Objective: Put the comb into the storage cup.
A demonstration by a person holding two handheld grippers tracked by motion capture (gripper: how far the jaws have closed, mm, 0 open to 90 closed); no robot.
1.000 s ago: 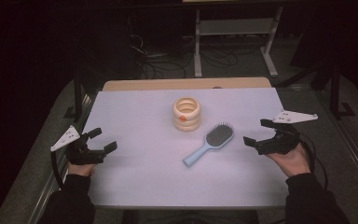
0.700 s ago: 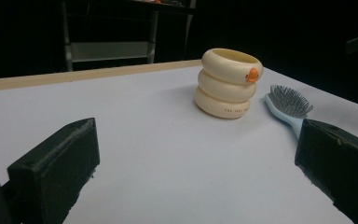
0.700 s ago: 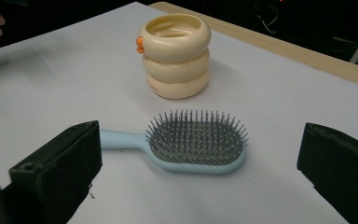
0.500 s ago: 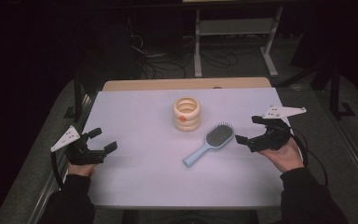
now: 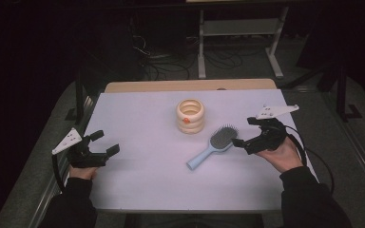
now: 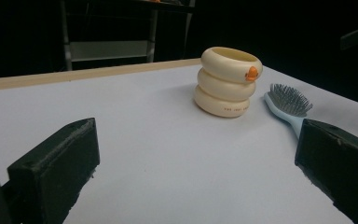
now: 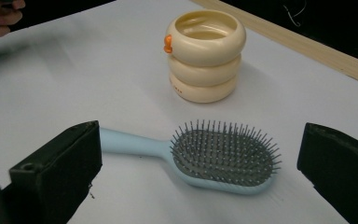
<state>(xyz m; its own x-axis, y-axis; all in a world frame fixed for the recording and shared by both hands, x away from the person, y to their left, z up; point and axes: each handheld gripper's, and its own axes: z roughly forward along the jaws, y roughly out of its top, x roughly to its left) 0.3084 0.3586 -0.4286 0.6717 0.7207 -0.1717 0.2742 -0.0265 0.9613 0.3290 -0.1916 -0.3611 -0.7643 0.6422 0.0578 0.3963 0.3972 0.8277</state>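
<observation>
A light blue hairbrush [image 5: 214, 146] with grey bristles lies bristles-up right of the table's middle, handle toward the near left. Behind it stands a cream holder [image 5: 190, 115] shaped like stacked rings, with a small orange knob. My right gripper [image 5: 243, 132] hovers open just right of the brush head. In the right gripper view the brush [image 7: 223, 156] lies between and beyond the open jaws [image 7: 200, 140], with the holder [image 7: 205, 53] behind it. My left gripper [image 5: 105, 142] is open at the table's left edge. It faces the holder [image 6: 227, 81] and brush [image 6: 286, 102] across the table, with nothing between its jaws [image 6: 196, 140].
The white tabletop [image 5: 147, 180] has a wooden strip [image 5: 190, 85] along its far edge. Behind it, in the dark, stand a metal frame [image 5: 240, 33] and cables on the floor. A cable [image 5: 321, 161] trails from the right gripper.
My right gripper has moved left, from the table's right edge up to the brush head. The left gripper, brush and holder have stayed put.
</observation>
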